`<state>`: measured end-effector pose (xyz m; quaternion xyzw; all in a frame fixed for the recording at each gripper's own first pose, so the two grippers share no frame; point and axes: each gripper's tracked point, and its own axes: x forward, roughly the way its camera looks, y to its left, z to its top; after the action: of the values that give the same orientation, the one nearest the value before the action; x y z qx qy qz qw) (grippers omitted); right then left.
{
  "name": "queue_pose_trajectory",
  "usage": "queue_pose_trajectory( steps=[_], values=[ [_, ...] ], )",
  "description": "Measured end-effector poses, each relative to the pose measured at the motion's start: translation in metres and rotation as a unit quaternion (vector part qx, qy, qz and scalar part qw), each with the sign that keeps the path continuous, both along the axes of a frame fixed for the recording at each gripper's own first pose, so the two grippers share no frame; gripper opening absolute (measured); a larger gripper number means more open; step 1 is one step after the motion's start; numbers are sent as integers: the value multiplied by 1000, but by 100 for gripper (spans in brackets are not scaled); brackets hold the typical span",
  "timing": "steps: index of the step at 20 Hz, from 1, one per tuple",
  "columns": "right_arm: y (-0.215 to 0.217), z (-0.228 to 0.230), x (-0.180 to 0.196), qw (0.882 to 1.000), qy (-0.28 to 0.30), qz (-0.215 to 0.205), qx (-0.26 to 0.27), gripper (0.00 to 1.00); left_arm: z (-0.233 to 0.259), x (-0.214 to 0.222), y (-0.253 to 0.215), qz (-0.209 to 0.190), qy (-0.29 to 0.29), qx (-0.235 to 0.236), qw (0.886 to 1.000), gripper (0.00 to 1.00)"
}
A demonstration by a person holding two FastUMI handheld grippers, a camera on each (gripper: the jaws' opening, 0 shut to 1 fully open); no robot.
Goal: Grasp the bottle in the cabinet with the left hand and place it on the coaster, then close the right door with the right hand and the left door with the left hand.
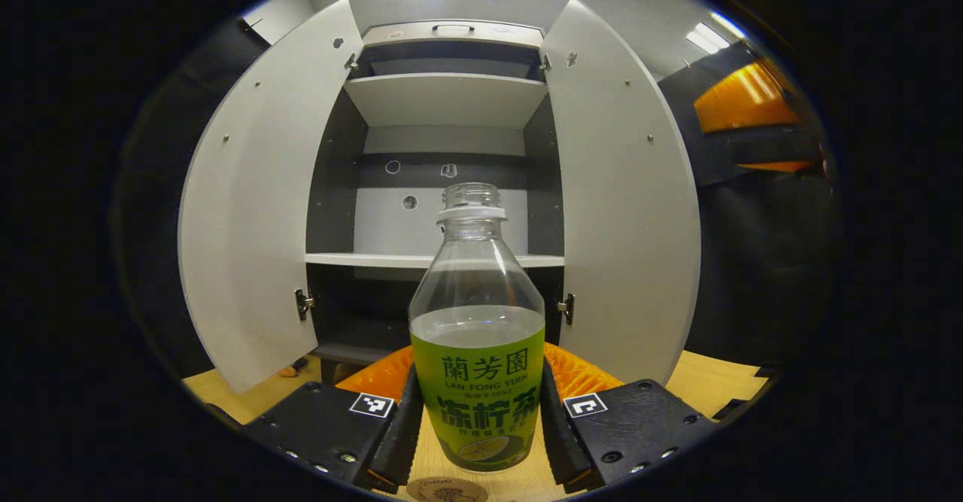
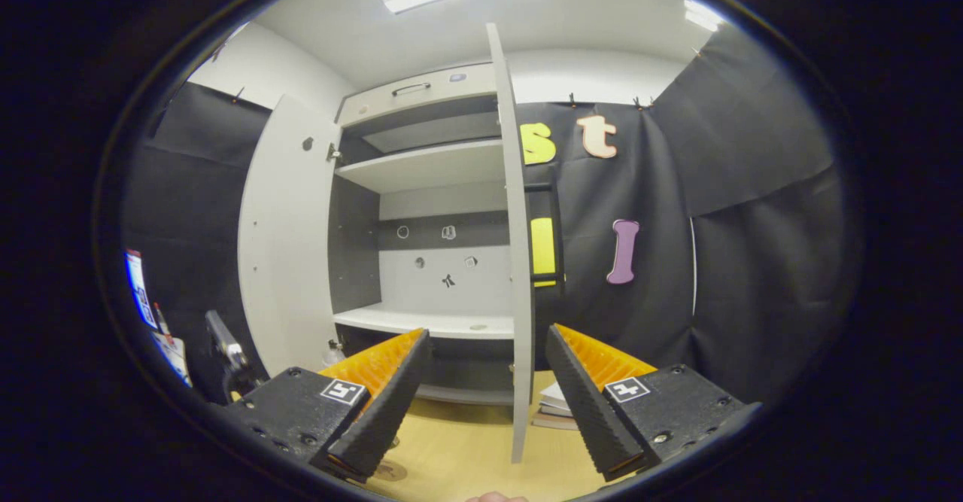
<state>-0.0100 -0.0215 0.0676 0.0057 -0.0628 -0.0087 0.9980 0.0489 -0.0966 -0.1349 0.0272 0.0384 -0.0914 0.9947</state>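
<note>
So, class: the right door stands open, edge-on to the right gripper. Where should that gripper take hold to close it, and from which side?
Take the right door at its free front edge, low down. That edge is a thin upright panel pointing at the open right gripper, slim enough to pass between the fingers. Come straight on, or push its outer face from the right.

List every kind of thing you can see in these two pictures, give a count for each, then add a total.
Bottle: 1
Coaster: 1
Cabinet: 1
Cabinet doors: 2
Grippers: 2
Stack of books: 1
Total: 8
</note>
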Motion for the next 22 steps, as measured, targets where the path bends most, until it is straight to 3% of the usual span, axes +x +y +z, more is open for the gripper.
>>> queue_pose_trajectory(
  steps=[3, 8, 11, 16, 22],
  values=[
    [-1, 0, 1, 1000, 5, -1, 5, 100, -22, -8, 4, 10, 6, 14, 1000, 67],
    [0, -1, -1, 1000, 16, -9, -11, 100, -47, -20, 17, 40, 11, -5, 999, 67],
    [2, -2, -1, 1000, 23, -12, -15, 100, -69, -26, 18, 38, 27, -8, 999, 67],
    [7, -2, 2, 999, 33, -11, -28, 100, -102, -29, 31, 53, 38, 41, 997, 67],
    [17, -9, 2, 998, 41, -4, -36, 100, -122, -25, 46, 72, 35, 50, 996, 67]
  ],
)
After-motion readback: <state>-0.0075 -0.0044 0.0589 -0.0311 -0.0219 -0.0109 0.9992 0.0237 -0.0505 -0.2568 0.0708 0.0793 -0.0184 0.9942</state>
